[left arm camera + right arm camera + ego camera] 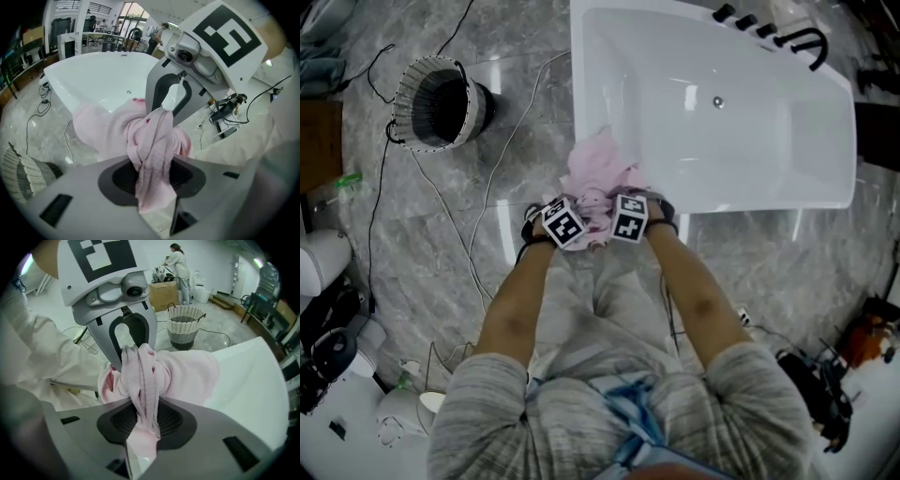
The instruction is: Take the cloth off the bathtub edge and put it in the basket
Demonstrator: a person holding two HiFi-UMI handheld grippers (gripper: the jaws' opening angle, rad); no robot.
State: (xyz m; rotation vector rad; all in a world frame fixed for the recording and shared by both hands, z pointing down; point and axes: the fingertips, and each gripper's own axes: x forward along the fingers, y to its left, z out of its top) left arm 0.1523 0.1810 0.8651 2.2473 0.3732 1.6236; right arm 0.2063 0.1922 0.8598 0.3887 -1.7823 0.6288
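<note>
A pink cloth [595,173] lies bunched over the near left corner of the white bathtub [581,94]. My two grippers meet at its near end, side by side. In the left gripper view, the left gripper [152,176] is shut on a twisted fold of the cloth [108,126], with the right gripper [171,101] facing it. The right gripper [145,420] is shut on another fold of the cloth [187,371], opposite the left gripper [131,343]. The wicker basket [441,103] stands on the floor to the left of the tub, apart from both grippers.
Thin cables [487,187] run across the marble floor between basket and tub. A black faucet [797,39] sits on the tub's far rim. White appliances [323,262] stand at the left. A person [178,263] stands by a cardboard box [164,289] far behind the basket [185,326].
</note>
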